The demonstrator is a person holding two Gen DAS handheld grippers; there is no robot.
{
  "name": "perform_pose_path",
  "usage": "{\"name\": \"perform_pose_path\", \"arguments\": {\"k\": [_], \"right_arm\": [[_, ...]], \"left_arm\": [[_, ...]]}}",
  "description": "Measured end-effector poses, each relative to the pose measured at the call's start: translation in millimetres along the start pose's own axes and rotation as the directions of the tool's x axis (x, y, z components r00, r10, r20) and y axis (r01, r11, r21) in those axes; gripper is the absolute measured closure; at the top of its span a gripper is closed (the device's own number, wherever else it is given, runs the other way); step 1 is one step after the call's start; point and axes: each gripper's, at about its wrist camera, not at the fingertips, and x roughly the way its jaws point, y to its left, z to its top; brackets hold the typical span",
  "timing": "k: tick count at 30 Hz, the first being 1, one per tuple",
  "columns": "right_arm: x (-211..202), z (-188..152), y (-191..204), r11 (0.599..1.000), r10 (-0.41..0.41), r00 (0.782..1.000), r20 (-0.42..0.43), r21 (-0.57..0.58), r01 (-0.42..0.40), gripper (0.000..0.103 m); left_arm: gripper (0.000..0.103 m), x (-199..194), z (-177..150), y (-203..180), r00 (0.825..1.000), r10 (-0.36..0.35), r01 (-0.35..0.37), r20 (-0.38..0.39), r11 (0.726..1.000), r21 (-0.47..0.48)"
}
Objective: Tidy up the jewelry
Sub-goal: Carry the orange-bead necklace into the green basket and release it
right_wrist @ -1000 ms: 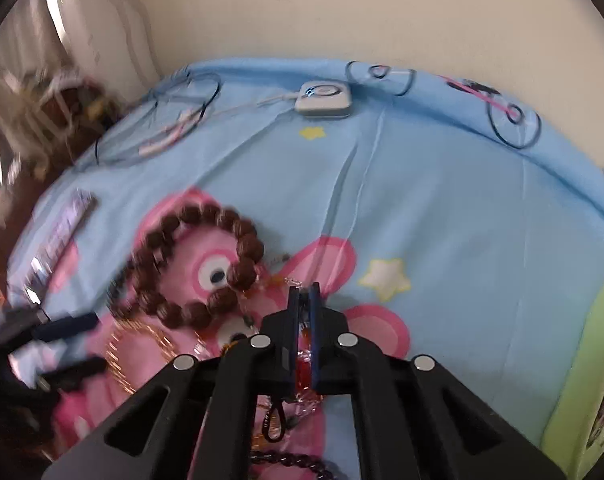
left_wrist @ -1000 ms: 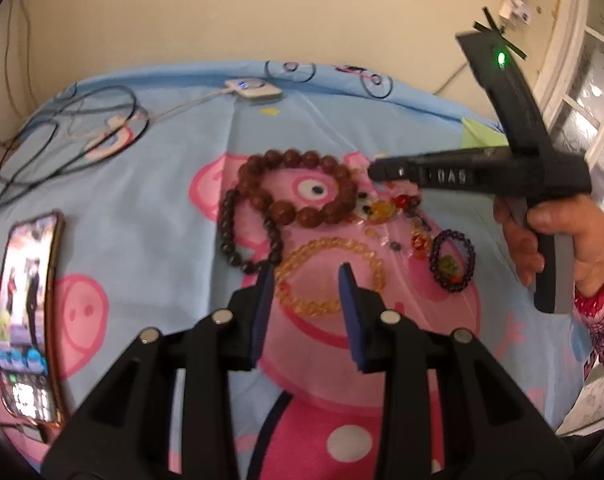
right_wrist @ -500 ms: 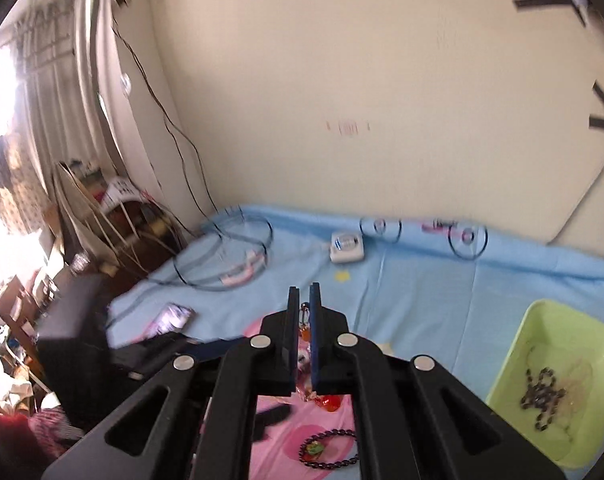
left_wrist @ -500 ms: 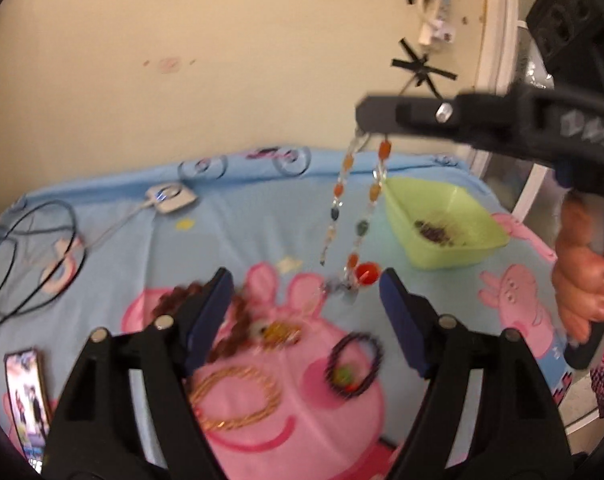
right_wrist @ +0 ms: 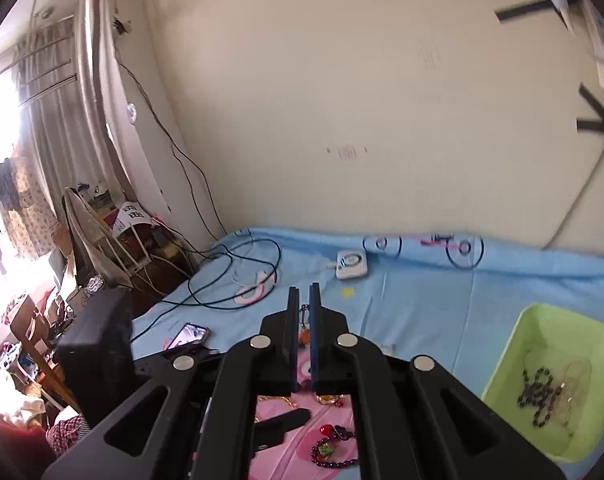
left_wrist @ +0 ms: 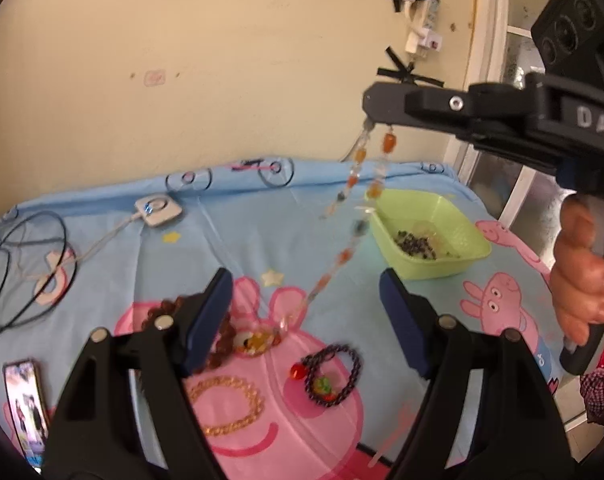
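Orange, clear and dark beads made up the necklace (left_wrist: 352, 216) that hung from the right gripper (left_wrist: 369, 109), whose fingers were pinched together on its top end. In the left wrist view the strand trailed down at a slant, its lower end reaching a cluster of amber beads (left_wrist: 257, 340) on the pink and blue cartoon sheet (left_wrist: 229, 240). The left gripper (left_wrist: 306, 312) hovered with its blue-padded fingers (left_wrist: 402, 320) spread wide apart, holding nothing.

That view alone showed the jewelry lying on the sheet: a gold chain bracelet (left_wrist: 227, 404), a brown wooden bead bracelet (left_wrist: 221, 340) and a dark purple bracelet (left_wrist: 334, 372) beside a red bead (left_wrist: 296, 371).

The right wrist view showed only a short stretch of the necklace (right_wrist: 304, 330) between its closed fingers. It looked more directly into the green tray (right_wrist: 542, 328), where a dark bead strand (right_wrist: 540, 394) lay.
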Motion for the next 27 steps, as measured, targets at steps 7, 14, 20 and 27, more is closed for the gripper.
{"name": "perform_pose_path", "arguments": {"k": [7,14,20,27], "right_arm": [[-30.9,16.8,-6.4,0.998,0.041,0.997,0.069,0.041,-0.044,0.103],[-86.7,55.2,-17.2,1.000,0.009,0.981,0.192,0.025,-0.014,0.103],[-126.4,76.5,-37.0,0.998,-0.069,0.959,0.276,0.029,0.064,0.103],[-149.4,70.4,-80.2,0.988,-0.148,0.942,0.302,0.096,0.124,0.103]], "left_arm": [[0.044,21.4,20.7,-23.4,0.999,-0.050,0.050,-0.017,0.997,0.050],[0.098,29.1,64.7,-47.1,0.991,-0.130,0.132,-0.029,0.987,0.089],[0.098,37.1,117.0,-87.2,0.985,-0.174,0.171,0.005,0.975,0.141],[0.098,69.9,156.6,-132.9,0.977,-0.214,0.212,-0.005,0.964,0.163]]}}
